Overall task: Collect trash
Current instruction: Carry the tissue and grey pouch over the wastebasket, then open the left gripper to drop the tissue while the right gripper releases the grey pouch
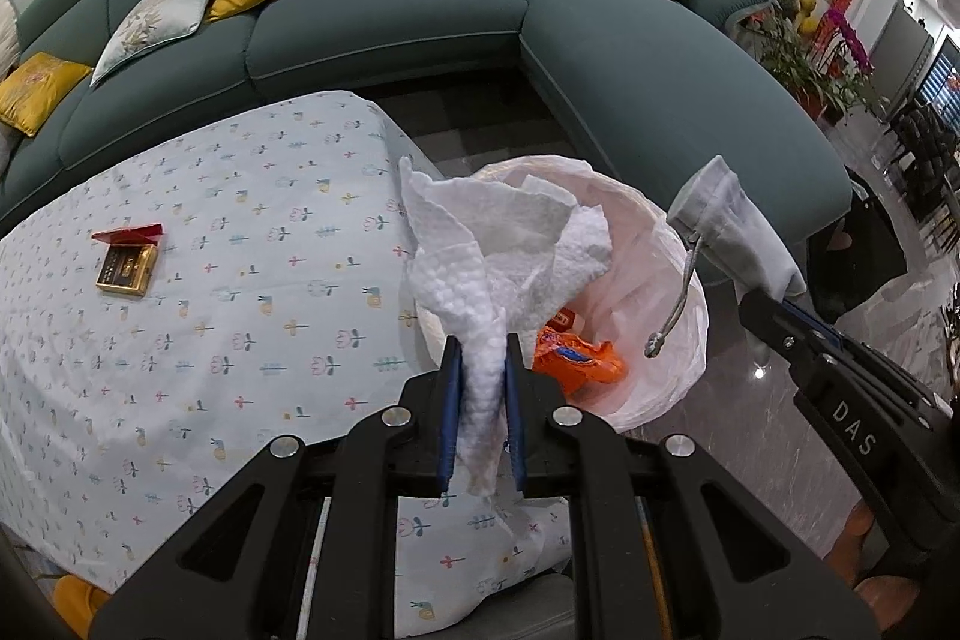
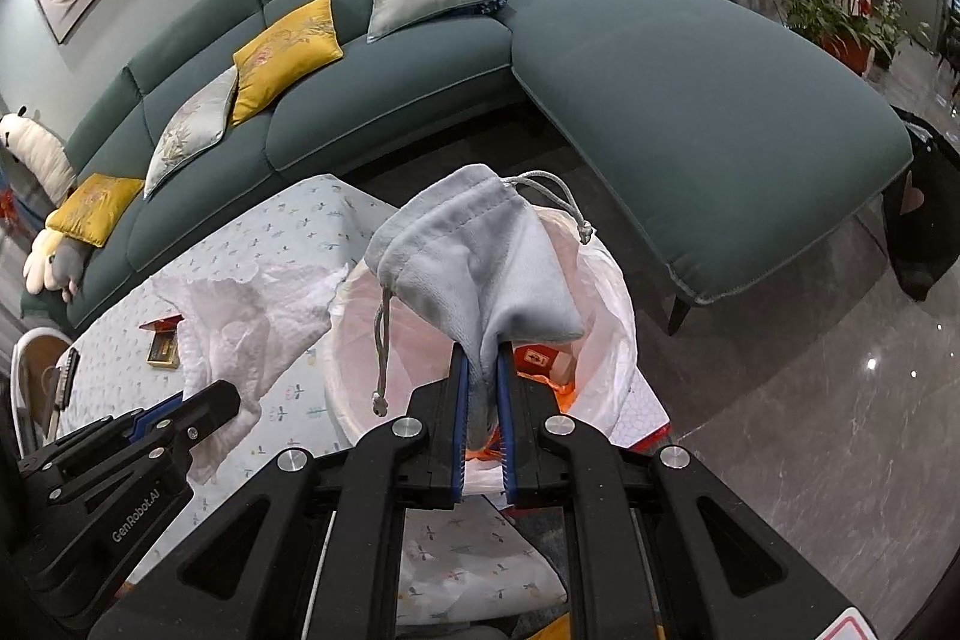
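Note:
My left gripper [image 1: 483, 349] is shut on a crumpled white paper towel [image 1: 498, 244] and holds it at the near rim of a trash bin lined with a white bag [image 1: 672, 244]. Orange wrappers [image 1: 576, 355] lie inside the bin. My right gripper [image 2: 482, 358] is shut on a pale blue drawstring pouch [image 2: 474, 250] and holds it over the bin [image 2: 606, 280]. The pouch [image 1: 732, 220] and right gripper also show at the right of the left wrist view. The towel [image 2: 252, 316] and left gripper [image 2: 207, 409] show at the left of the right wrist view.
A table with a floral cloth [image 1: 210, 316] lies left of the bin, with an open red and gold box [image 1: 127, 259] on it. A teal sofa [image 1: 384, 34] with cushions curves behind. A black bag [image 2: 927, 214] stands on the marble floor at right.

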The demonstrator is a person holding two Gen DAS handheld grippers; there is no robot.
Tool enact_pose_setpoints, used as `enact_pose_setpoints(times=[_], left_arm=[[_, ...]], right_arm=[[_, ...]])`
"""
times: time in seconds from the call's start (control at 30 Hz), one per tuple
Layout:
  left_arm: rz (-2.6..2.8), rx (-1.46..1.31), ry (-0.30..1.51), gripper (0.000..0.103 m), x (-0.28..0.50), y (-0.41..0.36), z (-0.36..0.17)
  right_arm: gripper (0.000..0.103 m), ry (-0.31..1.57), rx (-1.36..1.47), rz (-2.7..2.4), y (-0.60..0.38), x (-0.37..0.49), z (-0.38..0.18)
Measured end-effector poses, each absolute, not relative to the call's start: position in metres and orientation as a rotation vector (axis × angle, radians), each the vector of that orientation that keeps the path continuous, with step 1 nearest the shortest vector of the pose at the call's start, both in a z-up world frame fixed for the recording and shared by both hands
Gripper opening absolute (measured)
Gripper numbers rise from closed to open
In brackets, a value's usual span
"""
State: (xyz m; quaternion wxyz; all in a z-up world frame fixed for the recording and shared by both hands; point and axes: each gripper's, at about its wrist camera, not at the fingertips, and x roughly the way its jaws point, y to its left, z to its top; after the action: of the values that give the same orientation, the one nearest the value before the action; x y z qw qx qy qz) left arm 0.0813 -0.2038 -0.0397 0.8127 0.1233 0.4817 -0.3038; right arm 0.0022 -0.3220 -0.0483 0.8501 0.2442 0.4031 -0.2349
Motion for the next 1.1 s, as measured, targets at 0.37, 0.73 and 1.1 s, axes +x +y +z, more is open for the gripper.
enact_pose_setpoints(times=[0.37,0.73,1.1], left_arm=[[-0.667,0.274,1.078,0.014,0.086,-0.231,-0.06],[-0.666,0.242,1.052,0.049,0.098,-0.248,-0.065],[-0.584,0.19,1.056,0.059,0.116,-0.222,-0.066]], right_arm=[[0.009,0.869,0.555,-0.518,-0.344,0.001,-0.068],[0.01,0.891,0.571,-0.525,-0.353,0.009,-0.082],[0.015,0.902,0.545,-0.489,-0.341,0.031,-0.083]])
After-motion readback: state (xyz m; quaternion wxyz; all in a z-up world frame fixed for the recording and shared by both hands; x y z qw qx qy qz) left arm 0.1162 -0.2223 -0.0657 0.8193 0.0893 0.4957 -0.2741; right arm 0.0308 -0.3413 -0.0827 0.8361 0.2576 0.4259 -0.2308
